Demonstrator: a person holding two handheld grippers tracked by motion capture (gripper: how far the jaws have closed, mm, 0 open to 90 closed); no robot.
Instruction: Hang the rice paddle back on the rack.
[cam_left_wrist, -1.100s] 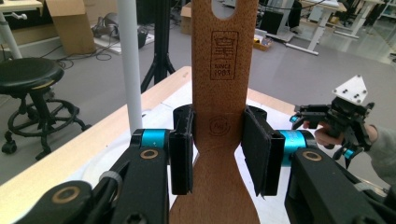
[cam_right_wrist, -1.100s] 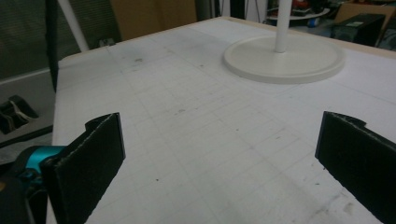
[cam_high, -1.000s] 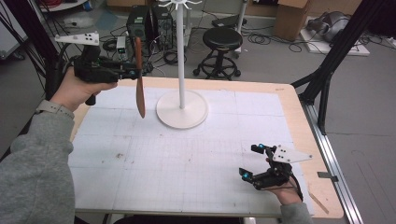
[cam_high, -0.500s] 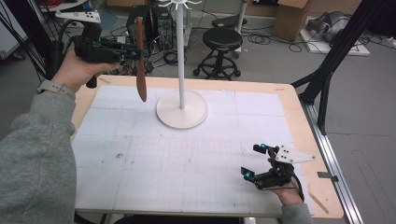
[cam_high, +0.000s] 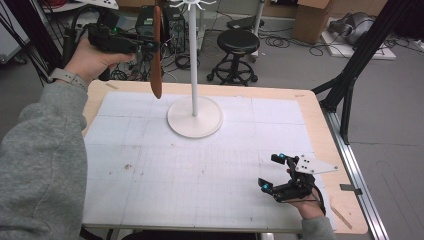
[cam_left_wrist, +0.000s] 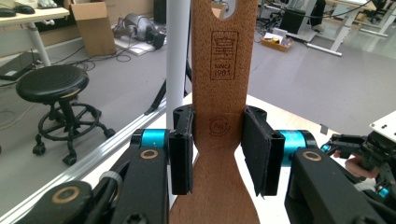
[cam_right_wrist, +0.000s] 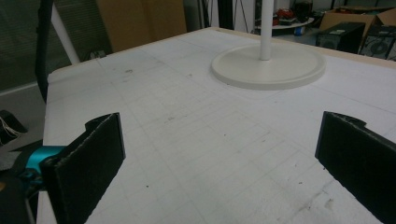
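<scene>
Item: wooden spatula, upper left of the high view. I am clamping it in the left gripper, pads squeezing the narrow neck, blade hanging down, holed handle end up, presumably so the hole can meet a hook on the white stand just right of it.
Item: right gripper, lower right, jaws wide apart, holding nothing, resting on the table.
Change: against the earlier frames, I am carrying the spatula higher and nearer the pole; right gripper unmoved.
</scene>
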